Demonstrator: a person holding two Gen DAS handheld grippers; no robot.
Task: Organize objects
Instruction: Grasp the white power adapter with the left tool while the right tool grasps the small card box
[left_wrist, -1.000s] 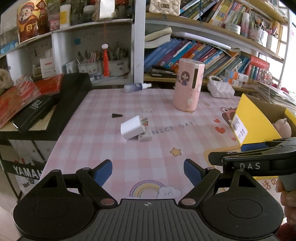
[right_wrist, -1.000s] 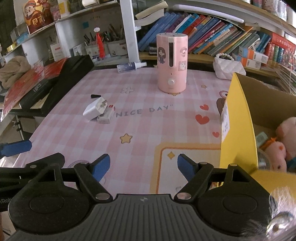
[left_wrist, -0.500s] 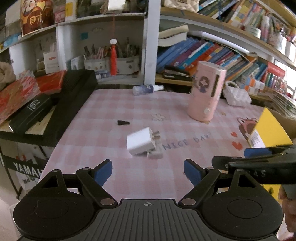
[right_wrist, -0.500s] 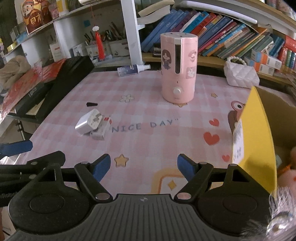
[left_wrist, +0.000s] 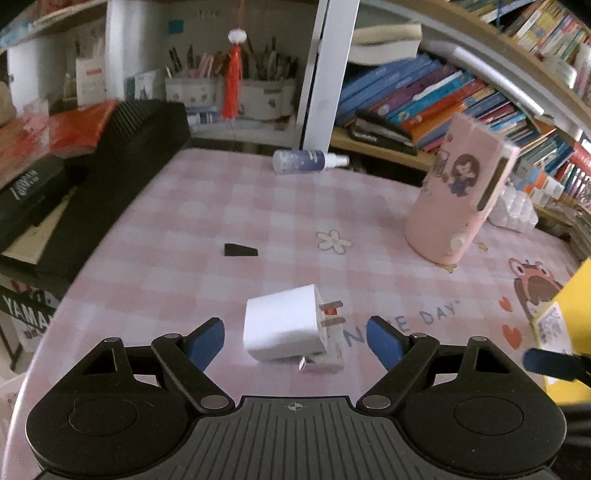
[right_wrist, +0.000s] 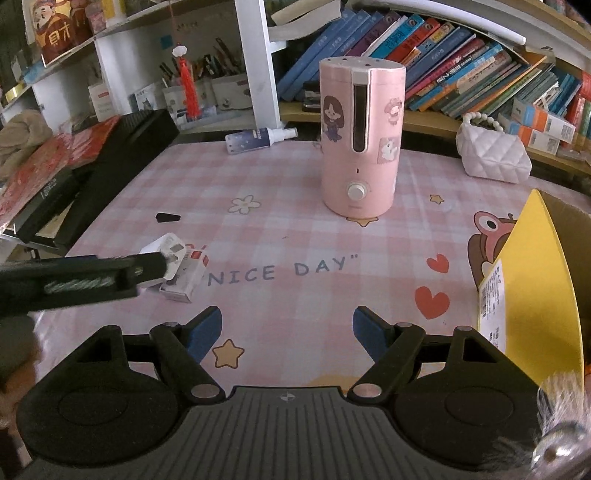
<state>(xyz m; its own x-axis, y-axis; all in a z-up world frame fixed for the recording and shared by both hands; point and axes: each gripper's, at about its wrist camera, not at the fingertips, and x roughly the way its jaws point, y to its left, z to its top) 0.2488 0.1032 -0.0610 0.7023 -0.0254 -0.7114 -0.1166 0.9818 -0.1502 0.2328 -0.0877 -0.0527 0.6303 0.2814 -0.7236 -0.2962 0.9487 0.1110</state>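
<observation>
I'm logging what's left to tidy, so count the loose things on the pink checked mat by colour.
White: 3, square plug charger, small box beneath it, quilted purse
Pink: 1, cylindrical humidifier
Blue: 1, spray bottle lying down
Black: 1, small wedge
Total: 6

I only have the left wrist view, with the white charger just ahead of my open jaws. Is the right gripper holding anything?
Observer: No. The right gripper is open, with only the tablecloth showing between its fingers.
Operator: What is the yellow thing at my right edge?
Observer: An open yellow box, brown cardboard inside. Its contents are out of frame.
Operator: What is under the charger?
Observer: A small white box with a red mark. The charger leans on it.
</observation>
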